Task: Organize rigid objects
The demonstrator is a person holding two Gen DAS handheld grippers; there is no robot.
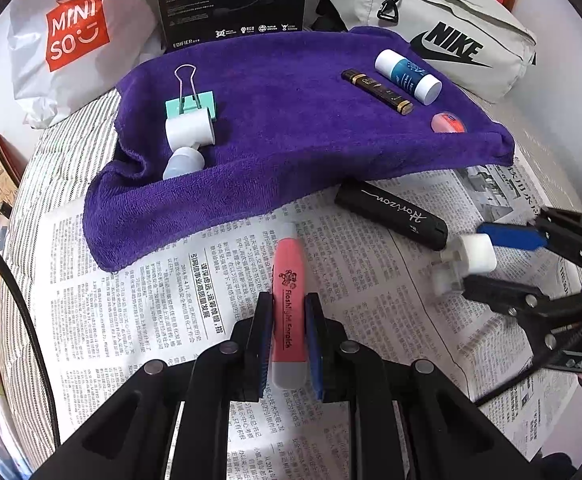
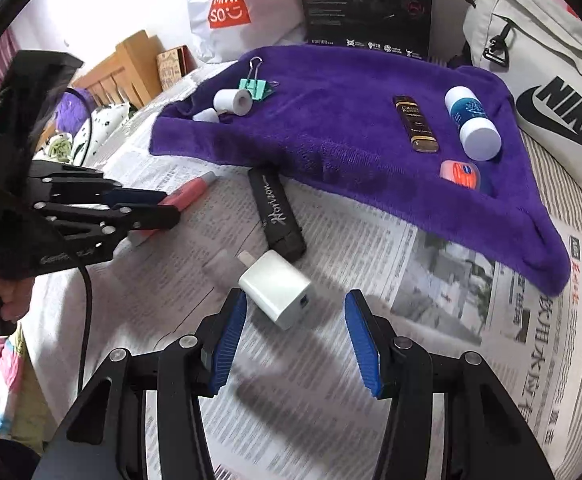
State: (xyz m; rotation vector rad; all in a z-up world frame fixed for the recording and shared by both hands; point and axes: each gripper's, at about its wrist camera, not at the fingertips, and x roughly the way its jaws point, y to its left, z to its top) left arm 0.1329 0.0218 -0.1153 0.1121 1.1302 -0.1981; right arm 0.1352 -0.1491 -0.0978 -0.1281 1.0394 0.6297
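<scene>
A: Purple towel (image 1: 291,120) is the landmark. What's off it?

B: Pink highlighter (image 1: 287,304), black Horizon case (image 1: 391,216) and white charger plug (image 2: 277,294), all on the newspaper (image 1: 151,300) in front of the towel's near edge. The case lies right against that edge, the plug just past the case's far-from-towel end, the highlighter further along the edge toward the binder-clip side.

A: Grippers?

B: The left gripper (image 1: 289,340) is pinched on the highlighter, pads on both long sides near the grey cap end. The right gripper (image 2: 297,338) is spread, jaws either side of the plug, no pad touching.

A: Already on the towel?

B: Green binder clip (image 1: 191,104), white tape roll (image 1: 190,130) and a pale bottle (image 1: 183,162) at one end; gold-black tube (image 1: 377,90), blue-and-white bottle (image 1: 407,76) and orange tin (image 1: 449,122) at the other.

A: Handling notes?

B: Highlighter looks light, stiff, smooth plastic. Held off-centre, it may pivot; mid-barrel would be safer. The plug is a hard glossy cube, probably slippery. Best taken across its flat faces, clear of the prongs.
</scene>
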